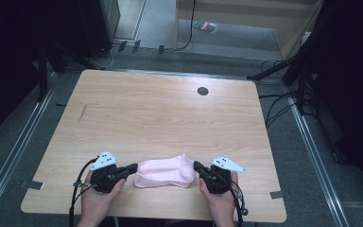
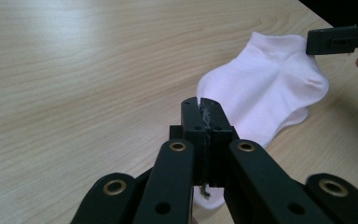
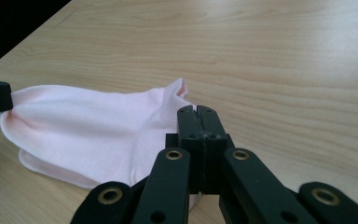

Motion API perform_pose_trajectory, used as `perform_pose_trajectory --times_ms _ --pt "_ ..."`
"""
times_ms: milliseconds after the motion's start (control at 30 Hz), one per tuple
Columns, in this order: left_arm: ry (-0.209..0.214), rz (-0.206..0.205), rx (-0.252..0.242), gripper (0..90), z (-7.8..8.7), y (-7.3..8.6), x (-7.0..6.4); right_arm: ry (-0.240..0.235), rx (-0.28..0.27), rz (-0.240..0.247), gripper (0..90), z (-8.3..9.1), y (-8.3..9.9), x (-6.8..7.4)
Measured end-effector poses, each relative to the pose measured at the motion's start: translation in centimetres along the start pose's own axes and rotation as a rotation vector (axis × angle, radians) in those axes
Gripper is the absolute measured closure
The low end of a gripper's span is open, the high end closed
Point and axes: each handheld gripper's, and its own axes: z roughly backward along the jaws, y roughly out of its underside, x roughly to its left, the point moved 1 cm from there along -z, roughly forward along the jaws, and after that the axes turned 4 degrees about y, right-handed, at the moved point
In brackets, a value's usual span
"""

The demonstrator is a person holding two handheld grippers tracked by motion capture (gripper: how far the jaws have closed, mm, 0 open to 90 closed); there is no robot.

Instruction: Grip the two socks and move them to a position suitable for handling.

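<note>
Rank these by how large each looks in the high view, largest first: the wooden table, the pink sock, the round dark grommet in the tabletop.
1. The wooden table, by far the largest.
2. The pink sock, lying between the two grippers.
3. The round dark grommet, a small dot near the far edge.

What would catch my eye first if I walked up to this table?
A pale pink sock lies flat near the front edge of the wooden table. The left hand-held gripper and right hand-held gripper flank it, their jaws shut at its two ends.
</note>
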Motion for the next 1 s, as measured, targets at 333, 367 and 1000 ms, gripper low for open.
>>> perform_pose_trajectory --times_ms 333,367,1000 --pt "-0.021 0.011 0.056 72.9 -1.1 1.6 0.4 -0.009 0.047 0.001 86.6 -1.0 1.4 -0.1" --pt "-0.041 0.016 0.037 68.0 -0.8 1.4 0.4 -0.011 0.05 -0.01 81.2 -1.0 1.4 -0.2" --pt "-0.022 -0.125 0.143 62.0 -3.0 2.6 -1.5 0.001 0.119 0.14 77.3 -2.6 2.3 2.1"
